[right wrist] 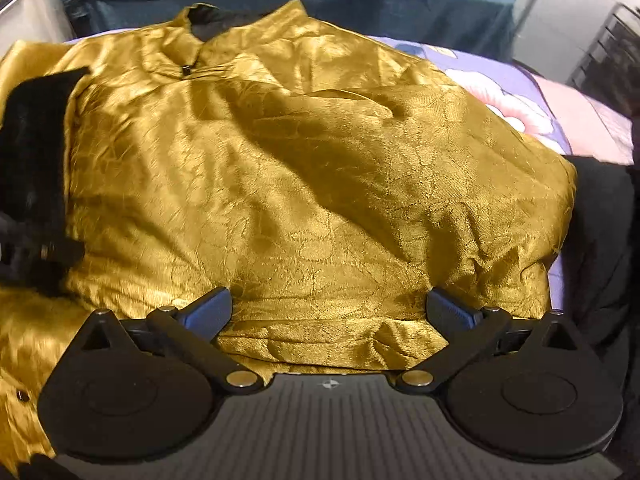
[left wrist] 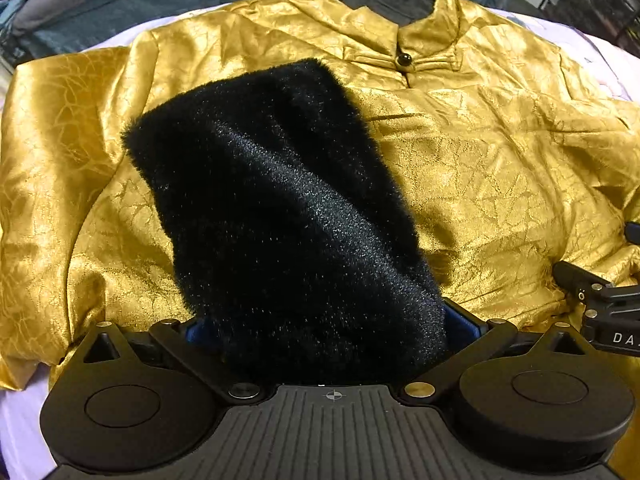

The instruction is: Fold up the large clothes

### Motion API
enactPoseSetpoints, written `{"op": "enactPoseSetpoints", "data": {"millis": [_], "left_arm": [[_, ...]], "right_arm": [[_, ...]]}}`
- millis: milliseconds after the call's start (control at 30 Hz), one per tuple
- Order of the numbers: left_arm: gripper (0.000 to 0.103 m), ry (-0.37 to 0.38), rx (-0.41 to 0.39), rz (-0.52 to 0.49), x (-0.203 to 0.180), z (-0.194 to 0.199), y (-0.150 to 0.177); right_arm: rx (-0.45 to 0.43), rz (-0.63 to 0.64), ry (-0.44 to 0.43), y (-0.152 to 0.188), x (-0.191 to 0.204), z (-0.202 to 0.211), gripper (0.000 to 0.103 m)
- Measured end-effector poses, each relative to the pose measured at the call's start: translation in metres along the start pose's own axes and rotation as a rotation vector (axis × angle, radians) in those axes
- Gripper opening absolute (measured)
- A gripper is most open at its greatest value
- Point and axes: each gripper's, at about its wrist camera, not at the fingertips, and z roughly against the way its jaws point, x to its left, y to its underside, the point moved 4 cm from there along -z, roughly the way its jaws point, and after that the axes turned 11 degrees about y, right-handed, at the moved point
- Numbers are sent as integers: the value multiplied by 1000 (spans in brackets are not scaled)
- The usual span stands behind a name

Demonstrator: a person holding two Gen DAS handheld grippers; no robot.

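Observation:
A shiny gold jacket [left wrist: 480, 168] lies front up on a bed, its stand collar and black button [left wrist: 405, 58] at the far side. A black furry cuff [left wrist: 280, 208] lies slanted across the jacket's chest and runs back between the jaws of my left gripper [left wrist: 328, 328]. Those jaws stand wide and the fur fills the gap and hides much of the blue pads [left wrist: 460, 322]. My right gripper [right wrist: 330, 312] hovers open over the gold jacket [right wrist: 320, 184] near its lower hem, with only flat cloth under it. Part of the right gripper [left wrist: 600, 304] shows at the left wrist view's right edge.
The jacket rests on a lilac flowered bedsheet [right wrist: 520, 92]. Blue-grey bedding [right wrist: 440, 8] is piled behind the collar. A black cloth [right wrist: 600, 220] lies off the jacket's right side, and a dark metal rack [right wrist: 612, 52] stands at the far right.

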Motion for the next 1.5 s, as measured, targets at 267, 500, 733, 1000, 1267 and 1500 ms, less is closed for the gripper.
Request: {"op": "enactPoseSetpoints", "data": {"millis": [267, 500, 733, 1000, 1267, 1500], "left_arm": [[103, 4, -14, -3, -4, -5, 4], [103, 9, -53, -9, -1, 1, 13], [103, 38, -45, 8, 3, 8, 15], [103, 114, -128, 47, 5, 53, 34], [103, 149, -215, 66, 37, 112, 86], [103, 67, -248, 263, 113, 139, 142]], "right_arm": [[-20, -31, 50, 3, 9, 6, 103], [-69, -139, 94, 3, -7, 69, 103], [-93, -123, -34, 51, -5, 135, 103], [1, -184, -50, 106, 1, 157, 103], [-11, -221, -34, 100, -1, 159, 103], [-2, -134, -82, 99, 30, 161, 103]]}}
